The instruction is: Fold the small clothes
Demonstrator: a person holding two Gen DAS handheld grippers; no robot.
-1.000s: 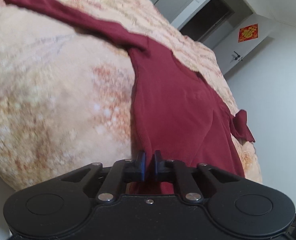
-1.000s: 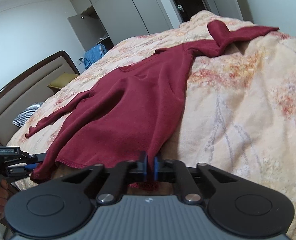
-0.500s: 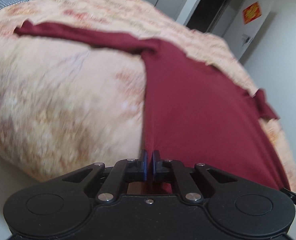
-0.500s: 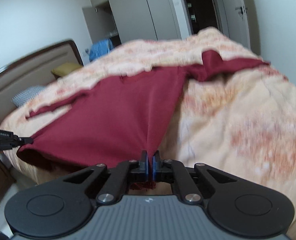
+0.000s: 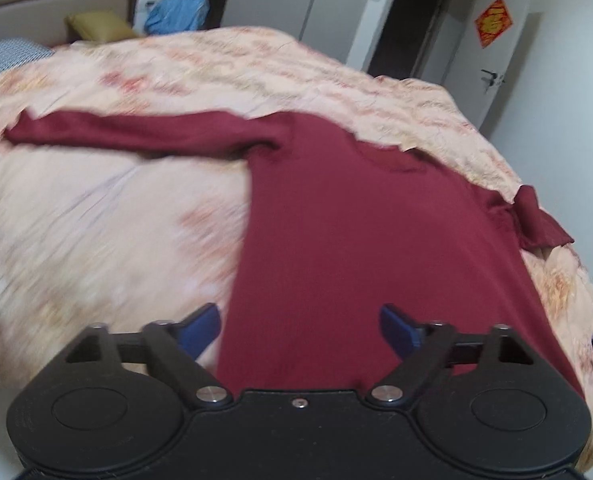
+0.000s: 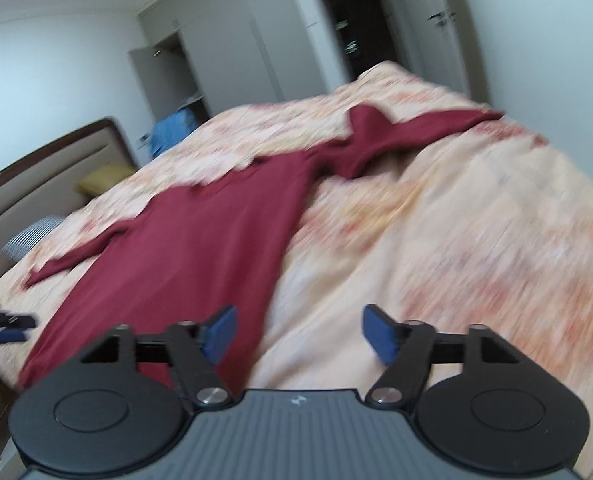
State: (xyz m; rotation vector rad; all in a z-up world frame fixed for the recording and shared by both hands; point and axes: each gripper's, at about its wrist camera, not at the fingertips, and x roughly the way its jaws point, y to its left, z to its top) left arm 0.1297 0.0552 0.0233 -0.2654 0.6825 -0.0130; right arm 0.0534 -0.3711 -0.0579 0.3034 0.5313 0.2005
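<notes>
A dark red long-sleeved top point(image 5: 356, 240) lies spread flat on the bed, sleeves out to both sides; it also shows in the right wrist view point(image 6: 200, 248). My left gripper point(image 5: 299, 328) is open and empty above the top's lower left hem. My right gripper point(image 6: 298, 334) is open and empty above the hem's right corner, its left pad point(image 6: 220, 332) over the red cloth. The far end of the left gripper point(image 6: 4, 326) shows at the left edge of the right wrist view.
The bed has a peach floral quilt point(image 5: 96, 220). A headboard point(image 5: 48, 4), a yellow pillow point(image 5: 96, 26) and a checked pillow point(image 5: 4, 56) are at the far left. A blue bundle point(image 5: 176, 14) sits by the wardrobe. A doorway point(image 5: 408, 28) is behind.
Both grippers were shut on the top's hem and pulled it taut. Both have opened and let it go, and the top now lies flat on the quilt.
</notes>
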